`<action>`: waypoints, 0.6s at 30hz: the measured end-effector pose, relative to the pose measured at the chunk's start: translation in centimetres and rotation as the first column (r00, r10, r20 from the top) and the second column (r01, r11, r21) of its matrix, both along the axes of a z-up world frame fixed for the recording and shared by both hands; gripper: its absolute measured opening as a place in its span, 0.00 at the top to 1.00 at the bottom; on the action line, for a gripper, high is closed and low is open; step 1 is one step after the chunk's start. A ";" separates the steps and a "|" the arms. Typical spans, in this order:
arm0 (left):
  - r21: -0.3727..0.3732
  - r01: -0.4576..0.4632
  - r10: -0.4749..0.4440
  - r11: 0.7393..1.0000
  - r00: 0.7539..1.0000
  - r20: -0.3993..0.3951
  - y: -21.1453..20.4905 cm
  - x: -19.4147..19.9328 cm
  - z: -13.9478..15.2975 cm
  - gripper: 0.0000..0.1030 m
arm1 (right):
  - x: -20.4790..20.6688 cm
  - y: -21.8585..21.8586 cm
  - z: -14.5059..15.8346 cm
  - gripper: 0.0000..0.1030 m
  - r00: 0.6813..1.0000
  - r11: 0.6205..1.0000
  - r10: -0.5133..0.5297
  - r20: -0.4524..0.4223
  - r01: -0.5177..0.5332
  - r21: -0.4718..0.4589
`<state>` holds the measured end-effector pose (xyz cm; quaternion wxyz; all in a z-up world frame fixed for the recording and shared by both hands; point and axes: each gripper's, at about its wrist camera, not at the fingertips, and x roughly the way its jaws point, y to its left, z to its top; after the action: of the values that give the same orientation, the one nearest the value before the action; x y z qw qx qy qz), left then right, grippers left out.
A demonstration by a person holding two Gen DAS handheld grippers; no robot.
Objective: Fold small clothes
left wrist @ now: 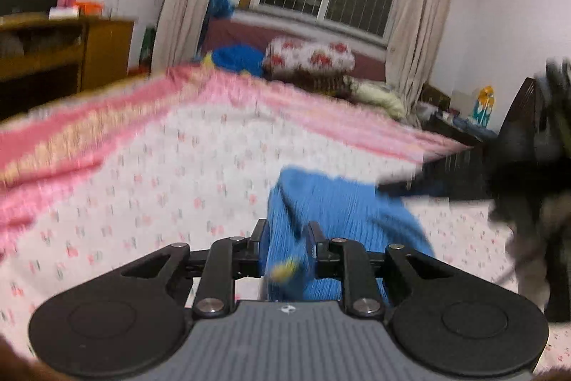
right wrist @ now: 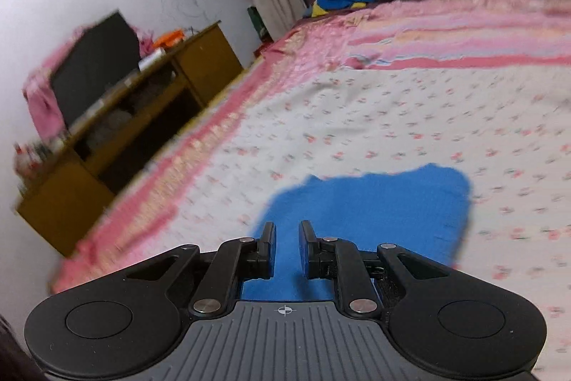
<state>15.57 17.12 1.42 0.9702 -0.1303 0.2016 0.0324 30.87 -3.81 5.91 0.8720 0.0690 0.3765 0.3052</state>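
A blue garment [left wrist: 342, 202] lies on the bed's flowered sheet [left wrist: 160, 166]. One bunched end of it, with a small yellow patch, fills the gap between the fingers of my left gripper [left wrist: 287, 231], which is shut on it. In the right wrist view the same blue garment [right wrist: 374, 202] lies flat on the sheet [right wrist: 392, 116]. My right gripper [right wrist: 287, 231] hovers over its near edge, jaws a little apart with nothing between them. In the left wrist view the right gripper [left wrist: 403, 188] is a dark blur above the garment's right side.
A pink striped cover [left wrist: 89, 131] borders the sheet. Pillows [left wrist: 310, 58] and more blue cloth [left wrist: 235, 58] lie at the bed's far end under a window. A wooden cabinet [right wrist: 150, 109] with a dark screen [right wrist: 96, 66] stands along the left wall. A dark nightstand [left wrist: 464, 127] is at the right.
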 end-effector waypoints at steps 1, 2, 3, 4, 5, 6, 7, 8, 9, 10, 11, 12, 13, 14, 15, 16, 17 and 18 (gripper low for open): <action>0.017 0.001 -0.002 1.000 1.000 0.015 -0.3 0.2 0.4 0.72 | -0.3 -0.1 -0.3 0.85 1.000 1.000 0.004 0.004 -0.004 -0.018; 0.028 0.012 -0.013 1.000 1.000 0.023 -0.6 0.6 0.7 0.72 | -0.6 -0.2 -0.7 0.85 1.000 0.999 0.013 0.002 -0.013 -0.030; 0.035 0.027 -0.028 0.999 0.999 0.025 -0.9 1.2 0.8 0.72 | -0.9 -0.1 -1.1 0.85 1.000 0.999 0.021 -0.008 -0.022 -0.034; 0.043 0.044 -0.044 0.998 0.999 0.019 -1.3 2.1 0.9 0.72 | -1.1 0.2 -1.5 0.85 1.000 0.999 0.024 -0.018 -0.024 -0.038; 0.037 0.052 -0.052 0.998 0.999 0.012 -1.4 3.0 0.9 0.72 | -1.2 0.3 -1.9 0.85 0.999 0.999 0.022 -0.023 -0.023 -0.042; 0.020 0.060 -0.060 0.998 0.998 0.000 -1.5 3.9 0.8 0.72 | -1.3 0.4 -2.1 0.85 1.000 0.999 0.018 -0.023 -0.019 -0.043; -0.001 0.076 -0.076 0.997 0.997 -0.017 -1.5 5.0 0.6 0.72 | -1.4 0.2 -2.3 0.85 1.000 0.999 0.010 -0.024 -0.011 -0.040; -0.012 0.095 -0.096 0.995 0.995 -0.030 -1.6 6.0 0.4 0.72 | -1.5 0.1 -2.3 0.85 1.000 0.999 0.002 -0.028 -0.003 -0.032; -0.005 0.109 -0.109 0.994 0.993 -0.037 -1.9 6.7 0.2 0.72 | -1.5 -0.2 -2.3 0.85 1.000 1.000 -0.003 -0.031 0.002 -0.026; 0.019 0.119 -0.118 0.993 0.992 -0.043 -2.4 7.4 -0.1 0.72 | -1.6 -0.4 -2.2 0.85 1.000 1.000 -0.008 -0.030 0.007 -0.027; 0.044 0.122 -0.119 0.992 0.991 -0.053 -2.9 7.7 -0.4 0.72 | -1.7 -0.6 -2.2 0.85 1.000 0.999 -0.013 -0.027 0.012 -0.032; 0.050 0.121 -0.117 0.991 0.990 -0.073 -3.0 8.1 -0.8 0.72 | -1.8 -0.8 -2.2 0.85 1.000 0.999 -0.017 -0.023 0.016 -0.036; 0.048 0.115 -0.109 0.992 0.989 -0.102 -2.8 8.5 -1.3 0.72 | -1.9 -1.0 -2.1 0.85 1.000 0.999 -0.021 -0.021 0.021 -0.038; 0.056 0.106 -0.098 0.993 0.987 -0.126 -2.6 8.8 -1.8 0.72 | -1.9 -1.1 -2.1 0.85 1.000 0.999 -0.024 -0.020 0.023 -0.039; 0.077 0.094 -0.082 0.993 0.986 -0.145 -2.3 9.0 -2.4 0.70 | -2.0 -1.3 -2.2 0.85 0.999 0.999 -0.028 -0.018 0.028 -0.040; 0.094 0.090 -0.075 0.991 0.985 -0.155 -2.1 9.1 -2.7 0.70 | -2.0 -1.5 -2.2 0.86 0.999 0.999 -0.032 -0.017 0.031 -0.037; 0.101 0.082 -0.065 0.991 0.984 -0.164 -1.9 9.1 -2.9 0.70 | -2.2 -1.7 -2.2 0.87 0.999 0.999 -0.035 -0.018 0.034 -0.031; 0.101 0.072 -0.054 0.992 0.984 -0.168 -1.7 9.0 -3.0 0.70 | -2.2 -1.9 -2.2 0.87 0.999 0.999 -0.042 -0.018 0.041 -0.021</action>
<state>24.61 15.46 -1.56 0.9562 -0.0687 0.2835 0.0230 28.62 -5.66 3.67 0.8753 0.0704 0.3862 0.2824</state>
